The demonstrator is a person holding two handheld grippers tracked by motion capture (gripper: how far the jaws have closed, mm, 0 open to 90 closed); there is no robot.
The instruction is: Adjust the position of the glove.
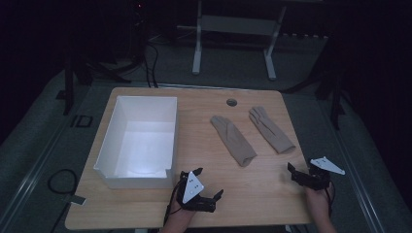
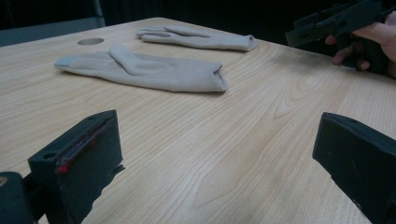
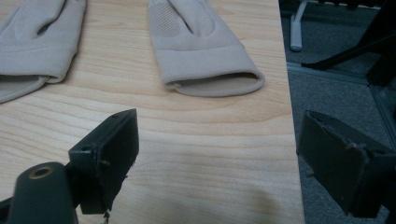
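Two beige gloves lie flat on the wooden table (image 1: 252, 194). The left glove (image 1: 233, 140) (image 2: 144, 70) (image 3: 32, 46) and the right glove (image 1: 271, 129) (image 2: 196, 38) (image 3: 201, 46) have their cuffs toward me. My left gripper (image 1: 208, 183) (image 2: 219, 154) hovers near the front edge, open, aimed at the gloves with bare table between its jaws. My right gripper (image 1: 303, 170) (image 3: 224, 154) is open at the table's right front corner, just short of the right glove's cuff, with nothing between its jaws. In the left gripper view it appears as the right gripper (image 2: 327, 23), held in a hand.
An open, empty white box (image 1: 108, 141) stands on the left half of the table. A round cable hole (image 1: 231, 102) sits near the far edge. The table's right edge (image 3: 287, 140) runs close beside my right gripper, with grey floor beyond. A frame's legs (image 1: 197, 53) stand behind the table.
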